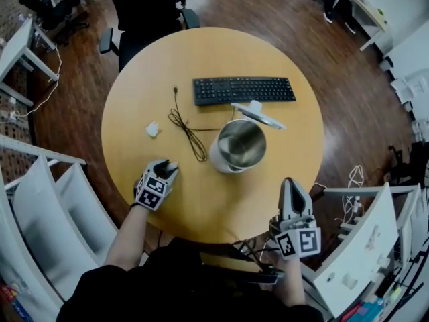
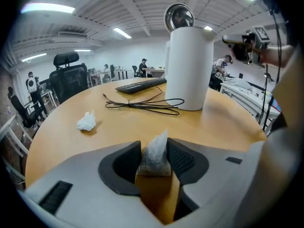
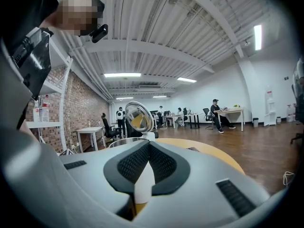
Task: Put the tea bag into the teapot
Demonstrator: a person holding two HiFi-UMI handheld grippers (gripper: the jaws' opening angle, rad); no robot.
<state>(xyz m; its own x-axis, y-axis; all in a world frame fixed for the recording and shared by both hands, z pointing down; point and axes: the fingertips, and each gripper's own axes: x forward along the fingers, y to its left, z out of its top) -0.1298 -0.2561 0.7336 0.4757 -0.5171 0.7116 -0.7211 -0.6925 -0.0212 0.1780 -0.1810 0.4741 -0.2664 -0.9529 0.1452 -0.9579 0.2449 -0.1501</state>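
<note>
A pale pyramid tea bag [image 2: 154, 156] stands on the round wooden table [image 1: 201, 52] between the jaws of my left gripper [image 2: 154, 145]. The jaws stand open around it, close on both sides, angled down at the table's near left [image 1: 167, 169]. The teapot [image 1: 238, 146], a white steel-lined kettle, stands mid-table with its lid [image 1: 258, 115] swung open; it rises beyond the left jaws [image 2: 190, 68]. My right gripper [image 1: 292, 182] hovers over the table's near right edge, shut and empty, pointing level at the teapot's lid [image 3: 138, 118].
A crumpled white scrap [image 1: 153, 129] lies left of a tangled black cable [image 1: 188, 129]. A black keyboard [image 1: 243, 90] lies behind the teapot. A black office chair [image 1: 144, 19] stands at the far side. White shelving [image 1: 47, 206] flanks me on both sides.
</note>
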